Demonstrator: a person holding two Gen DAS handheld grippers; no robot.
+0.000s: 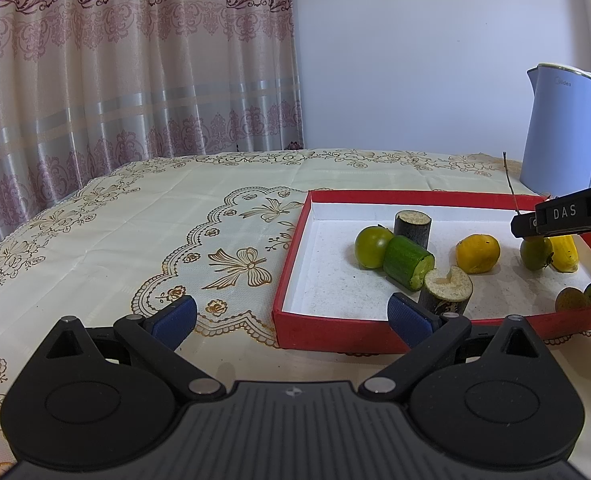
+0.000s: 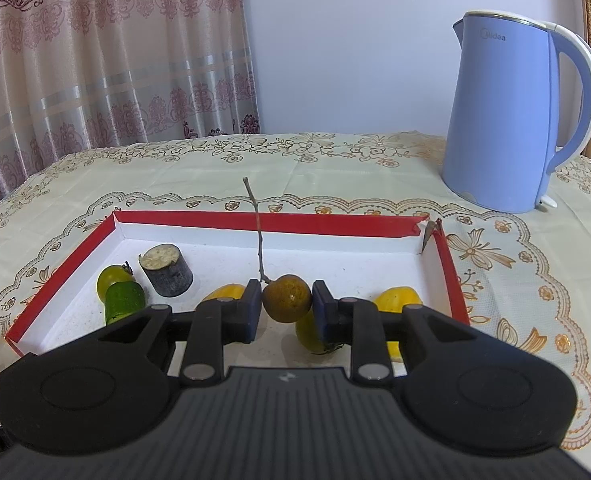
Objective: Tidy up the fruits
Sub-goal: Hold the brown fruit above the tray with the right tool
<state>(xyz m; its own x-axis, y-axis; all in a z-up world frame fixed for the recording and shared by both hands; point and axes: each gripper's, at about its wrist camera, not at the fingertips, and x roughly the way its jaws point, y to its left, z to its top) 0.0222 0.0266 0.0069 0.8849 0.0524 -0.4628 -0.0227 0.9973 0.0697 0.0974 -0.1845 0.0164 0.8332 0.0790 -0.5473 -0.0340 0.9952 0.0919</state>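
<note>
A red box (image 1: 335, 330) with a white inside lies on the table, its far wall (image 2: 263, 224) facing the right wrist view. In it are a green tomato (image 1: 371, 246), a cucumber piece (image 1: 407, 262), two dark sugarcane pieces (image 1: 412, 228) (image 1: 447, 290), a yellow citrus (image 1: 477, 253) and more fruit at the right. My right gripper (image 2: 286, 308) is shut on a brown round fruit (image 2: 286, 298) with a long thin stem (image 2: 257, 232), held over the box. My left gripper (image 1: 291, 316) is open with nothing in it, at the box's near left corner.
A blue electric kettle (image 2: 503, 120) stands behind the box at the right. The cream patterned tablecloth (image 1: 155, 220) stretches left of the box. A curtain (image 1: 115, 60) hangs behind the table's far left edge. A torn flap (image 2: 429, 236) sticks up at the box's far right corner.
</note>
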